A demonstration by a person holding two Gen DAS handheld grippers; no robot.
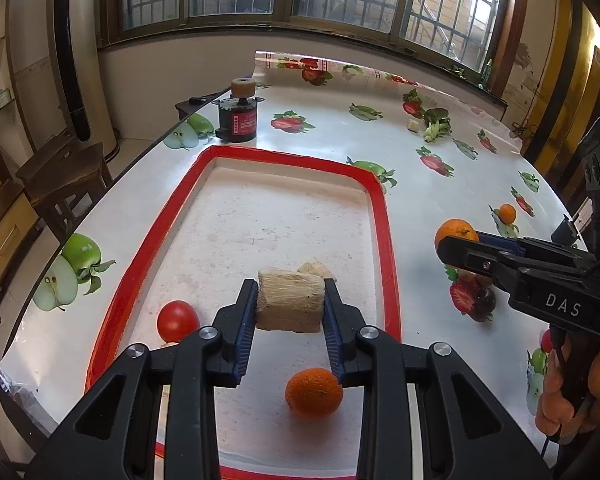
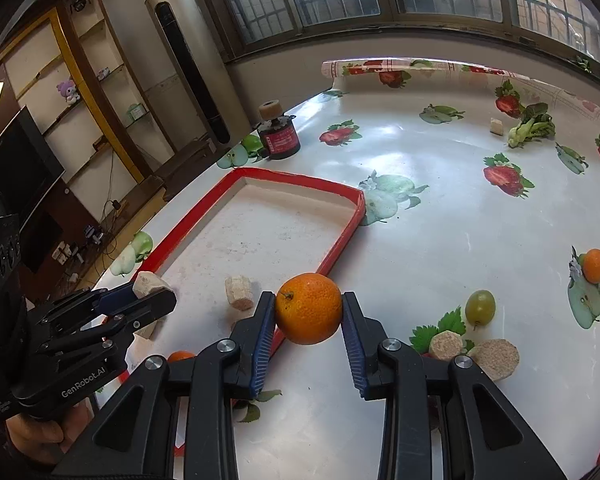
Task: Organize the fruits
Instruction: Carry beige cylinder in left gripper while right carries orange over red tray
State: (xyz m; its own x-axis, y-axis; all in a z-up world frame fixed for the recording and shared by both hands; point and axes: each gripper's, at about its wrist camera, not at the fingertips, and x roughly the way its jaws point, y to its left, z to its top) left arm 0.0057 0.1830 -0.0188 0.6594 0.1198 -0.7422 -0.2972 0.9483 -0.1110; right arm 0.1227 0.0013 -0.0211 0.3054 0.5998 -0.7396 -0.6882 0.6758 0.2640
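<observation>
Clamped between my right tongs (image 2: pixel 309 316) is an orange (image 2: pixel 309 307), gripped across its widest part and held just above the tray's (image 2: pixel 300 179) right edge. I judge it light and firm, with pebbly skin that resists slipping; a hard squeeze could bruise it. My left tongs (image 1: pixel 290 299) grasp a pale fibrous chunk (image 1: pixel 290 300) by its flat sides, over the tray's near half. It looks stiff and dry. Below lie another orange (image 1: pixel 314 391) and a tomato (image 1: pixel 178 320).
</observation>
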